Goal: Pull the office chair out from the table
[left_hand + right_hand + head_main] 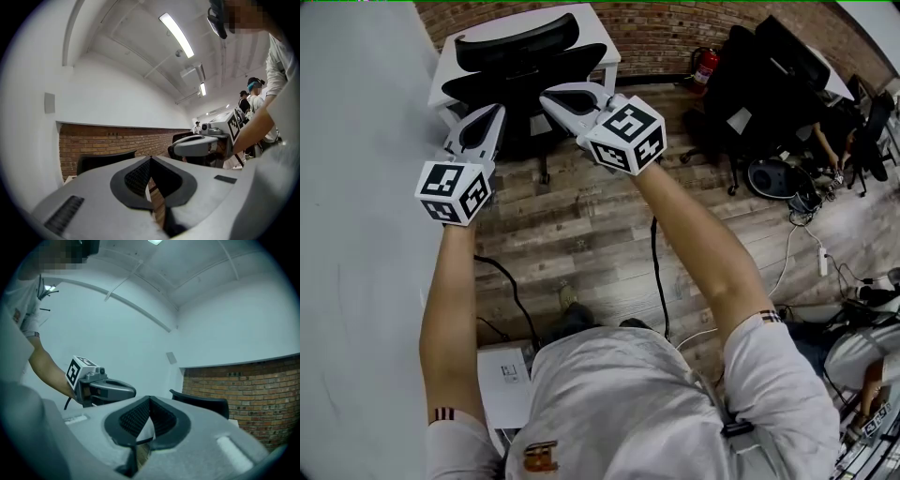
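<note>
The chair (517, 58) is black and stands at the top of the head view, drawn up against the white bench (581, 21). The bench sits against a brick wall (675, 33). Both arms reach forward and hold the 2 grippers level and side by side, pointing at the chair. The left gripper (495, 111) has its jaws closed, pads together, with nothing between them. Its own view shows the tips meeting, with the chair's dark backrest beyond them and clear of the jaws. The right gripper (546, 97) also has its jaws closed and empty. Its own view shows the same backrest to the right of the tips, in front of the brick wall. In the head view both sets of jaw tips overlap the chair, but contact cannot be confirmed there. Each gripper carries 1 marker cube at its rear, near the hand. A white wall (356, 187) runs along the left side. The floor (581, 234) is wood plank, and a black cable (659, 272) lies on it beside the right arm. A red fire extinguisher (705, 66) stands at the base of the brick wall, right of the bench.
</note>
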The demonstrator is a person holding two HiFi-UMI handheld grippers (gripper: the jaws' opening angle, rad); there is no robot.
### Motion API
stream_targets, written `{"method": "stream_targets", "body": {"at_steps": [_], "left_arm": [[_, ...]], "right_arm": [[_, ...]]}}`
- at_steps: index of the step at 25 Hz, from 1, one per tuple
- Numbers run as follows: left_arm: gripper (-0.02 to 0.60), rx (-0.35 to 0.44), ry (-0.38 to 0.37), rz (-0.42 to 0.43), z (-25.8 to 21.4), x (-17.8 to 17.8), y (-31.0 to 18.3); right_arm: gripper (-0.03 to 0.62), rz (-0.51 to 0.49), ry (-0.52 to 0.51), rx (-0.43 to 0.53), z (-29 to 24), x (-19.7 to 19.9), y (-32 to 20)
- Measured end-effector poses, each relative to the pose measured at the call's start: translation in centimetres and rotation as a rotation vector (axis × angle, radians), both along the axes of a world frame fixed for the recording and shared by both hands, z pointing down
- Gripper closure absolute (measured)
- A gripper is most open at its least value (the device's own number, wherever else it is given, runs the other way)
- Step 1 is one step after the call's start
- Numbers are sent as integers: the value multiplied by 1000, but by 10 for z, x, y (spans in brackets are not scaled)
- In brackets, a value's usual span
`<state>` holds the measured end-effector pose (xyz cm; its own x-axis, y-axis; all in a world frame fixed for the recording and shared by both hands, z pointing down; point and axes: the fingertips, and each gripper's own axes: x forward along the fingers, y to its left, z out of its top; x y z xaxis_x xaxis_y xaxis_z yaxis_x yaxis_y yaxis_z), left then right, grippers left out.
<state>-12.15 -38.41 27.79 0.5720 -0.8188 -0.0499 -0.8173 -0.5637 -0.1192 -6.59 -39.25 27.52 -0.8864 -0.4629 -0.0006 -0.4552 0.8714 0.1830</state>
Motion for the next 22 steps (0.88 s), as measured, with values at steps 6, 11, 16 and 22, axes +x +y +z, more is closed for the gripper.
{"method": "stream_targets", "body": {"at_steps": [6, 11, 16, 22], "left_arm": [[581, -4, -14, 25, 7, -32, -52], [581, -9, -38, 44, 17, -56, -90], [581, -19, -37, 32, 24, -73, -120], [581, -28, -72, -4, 32, -85, -150]], "right_arm": [[592, 47, 31, 1, 8, -21, -56], [592, 92, 56, 0, 15, -32, -94], [592, 120, 93, -6, 26, -29, -126], [592, 136, 134, 7, 30, -19, -162]]}}
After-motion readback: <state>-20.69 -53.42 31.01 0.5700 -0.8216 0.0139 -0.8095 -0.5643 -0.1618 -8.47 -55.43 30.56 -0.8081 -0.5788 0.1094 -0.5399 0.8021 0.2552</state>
